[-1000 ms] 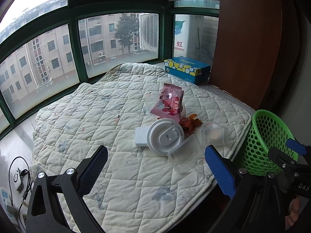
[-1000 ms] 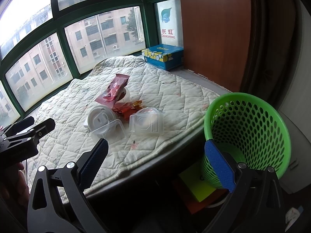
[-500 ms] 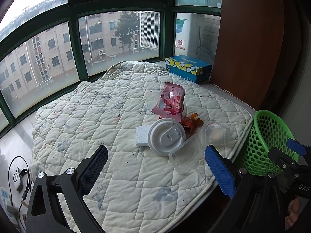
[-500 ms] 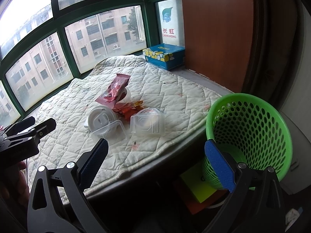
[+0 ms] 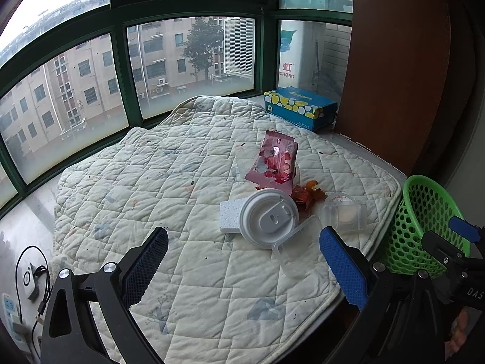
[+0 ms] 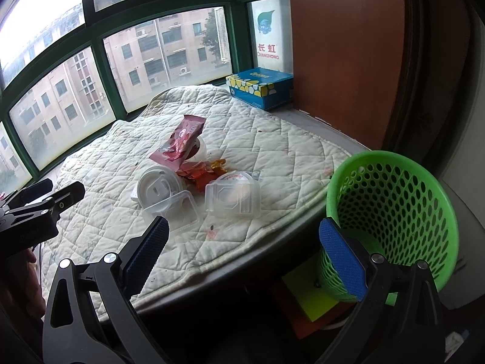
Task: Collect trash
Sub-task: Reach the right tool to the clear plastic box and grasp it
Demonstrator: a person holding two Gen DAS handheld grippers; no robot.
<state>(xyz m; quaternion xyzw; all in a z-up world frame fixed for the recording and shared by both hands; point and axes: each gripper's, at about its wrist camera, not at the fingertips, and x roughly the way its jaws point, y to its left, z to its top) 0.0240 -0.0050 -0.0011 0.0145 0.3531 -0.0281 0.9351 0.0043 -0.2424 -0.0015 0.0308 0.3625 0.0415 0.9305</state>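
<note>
A heap of trash lies on a quilted mat: a pink snack wrapper, a white round lid, a white foam block, red-orange wrappers and two clear plastic containers. A green mesh basket stands off the mat's right edge. My left gripper hovers open before the heap, nothing between its fingers. My right gripper is open and empty too, low at the ledge, with the basket by its right finger and the heap ahead.
A blue tissue box sits at the back by a brown wooden panel. Green-framed windows curve round the far side. Cables and a charger lie left of the mat. Yellow and red sheets lie under the basket.
Both views have shifted only slightly, the trash sitting a little higher and to the right in each frame. Both grippers stay open; nothing has been picked up.
</note>
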